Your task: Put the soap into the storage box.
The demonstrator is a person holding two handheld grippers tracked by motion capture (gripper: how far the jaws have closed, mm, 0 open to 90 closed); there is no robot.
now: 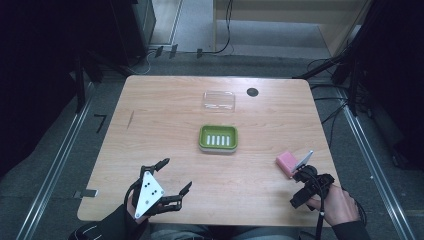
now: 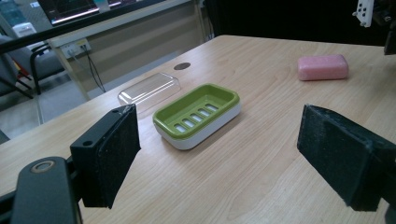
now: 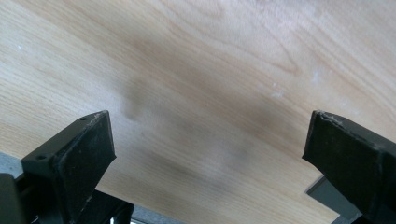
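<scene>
Pink rectangular soap bar (image 1: 286, 162) lies flat on the light wooden bench (image 1: 165, 110), near the right edge, just beside the right hand-held gripper (image 1: 301, 172). In the high view that gripper sits at the bar's near-right side; contact between them cannot be told. Right gripper view: both black padded jaws spread wide, nothing between them, bare wood grain below with soft shadow.

Left hand-held gripper (image 1: 174, 181) is at the near-left of the bench, well apart from the soap bar. Its jaws also stand wide and hold nothing; the left gripper view looks between them across the bench.

Green rectangular soap dish with slotted floor and white base (image 1: 218, 138) sits at mid-bench, upright, empty. In the left gripper view the dish (image 2: 197, 114) lies between the two jaws in line of sight, the soap bar (image 2: 323, 67) farther off to the right.

Clear plastic rectangular lid (image 1: 219, 101) rests on the bench just beyond the dish, apart from it. Small dark round mark (image 1: 252, 92) lies right of the lid.
</scene>
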